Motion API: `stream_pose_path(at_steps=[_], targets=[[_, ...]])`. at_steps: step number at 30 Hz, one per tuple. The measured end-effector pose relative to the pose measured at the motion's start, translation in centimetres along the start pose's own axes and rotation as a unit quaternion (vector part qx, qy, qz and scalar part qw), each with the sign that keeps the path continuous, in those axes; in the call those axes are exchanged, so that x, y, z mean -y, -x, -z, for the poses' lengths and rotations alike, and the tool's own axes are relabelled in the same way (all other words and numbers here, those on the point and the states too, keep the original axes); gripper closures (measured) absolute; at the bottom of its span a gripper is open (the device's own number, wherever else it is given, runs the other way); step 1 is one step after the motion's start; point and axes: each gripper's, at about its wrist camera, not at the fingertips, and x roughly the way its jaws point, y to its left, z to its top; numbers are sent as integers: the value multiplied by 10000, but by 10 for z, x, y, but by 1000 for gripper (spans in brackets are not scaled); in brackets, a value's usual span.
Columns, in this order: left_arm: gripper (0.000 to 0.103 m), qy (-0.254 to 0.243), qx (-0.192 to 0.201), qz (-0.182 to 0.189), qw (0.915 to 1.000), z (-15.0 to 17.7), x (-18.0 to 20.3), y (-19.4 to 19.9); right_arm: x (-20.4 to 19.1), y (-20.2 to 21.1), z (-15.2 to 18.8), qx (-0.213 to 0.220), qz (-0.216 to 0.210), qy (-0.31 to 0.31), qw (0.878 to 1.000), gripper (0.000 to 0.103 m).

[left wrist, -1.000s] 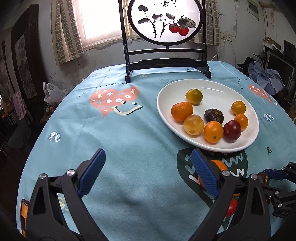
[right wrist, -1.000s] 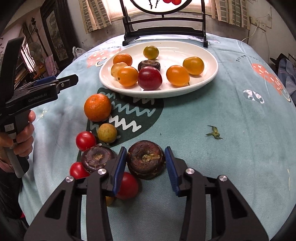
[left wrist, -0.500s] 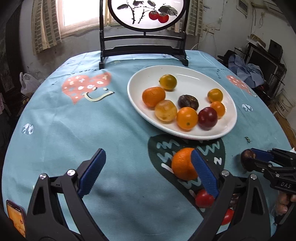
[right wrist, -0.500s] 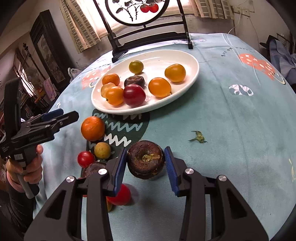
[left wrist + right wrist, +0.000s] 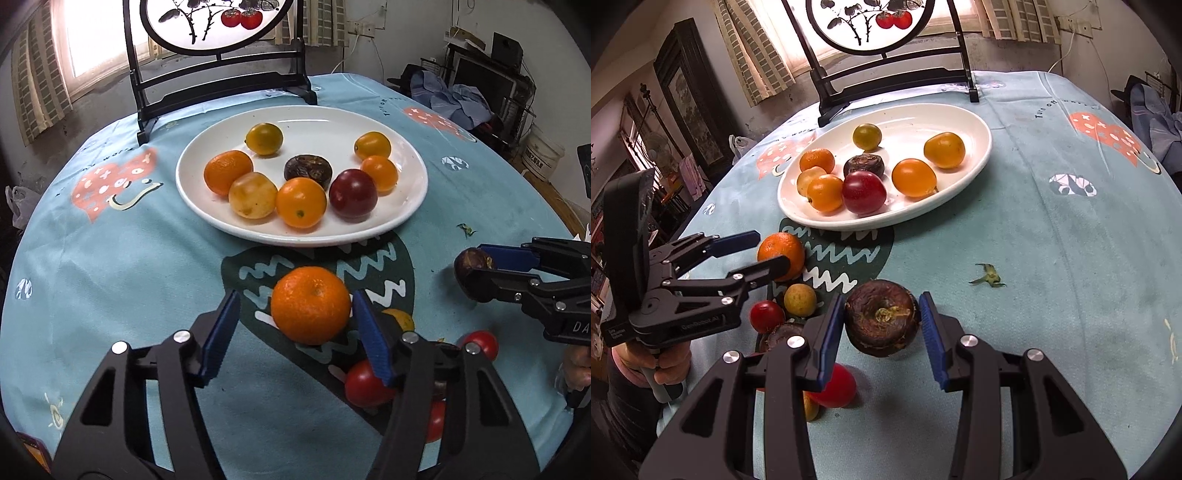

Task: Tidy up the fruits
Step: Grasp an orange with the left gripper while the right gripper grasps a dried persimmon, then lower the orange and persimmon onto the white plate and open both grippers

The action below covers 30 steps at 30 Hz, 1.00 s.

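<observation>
A white plate (image 5: 413, 199) (image 5: 975, 155) on the blue tablecloth holds several fruits. My left gripper (image 5: 295, 332) is open, its blue pads on either side of an orange (image 5: 310, 304) that rests on the cloth; the orange also shows in the right wrist view (image 5: 781, 254). My right gripper (image 5: 882, 328) is shut on a dark brown mangosteen (image 5: 882, 323) and holds it above the cloth; it also shows in the left wrist view (image 5: 469, 269). Red tomatoes (image 5: 365, 384) (image 5: 766, 315), a small yellow fruit (image 5: 799, 300) and another dark fruit (image 5: 779, 334) lie near the grippers.
A black wooden stand with a round painted screen (image 5: 221, 88) stands behind the plate. A green stem scrap (image 5: 988, 277) lies on the cloth right of the mangosteen. The round table's edge curves close on both sides.
My left gripper has swung right and come up to the orange, with its jaws narrowed around it. My right gripper has lifted the mangosteen off the cloth and away from the loose fruits.
</observation>
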Motion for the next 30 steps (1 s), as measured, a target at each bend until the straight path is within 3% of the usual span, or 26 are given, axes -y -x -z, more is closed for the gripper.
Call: stream_pose_path(at_steps=[5,11,19,26,30], targets=[[42,1,-42,125,9999,2,2,-5,-1,2,0,23,-11,4,10000,61],[56,-138,-109,279,9995,3,9,-10,-2,3,0,39,3,7,10000,61],[57,-75,-56,388,9992,1,7,-8,-1,3,0,38,-7,27,10000,61],[57,32,311,533,9981,-4,4,13,-5,7,-2,173,-99,105,9997,61],[57,210,618,655,9957,-15,1,25,-10,14,-13,619,-369,63,9974,61]])
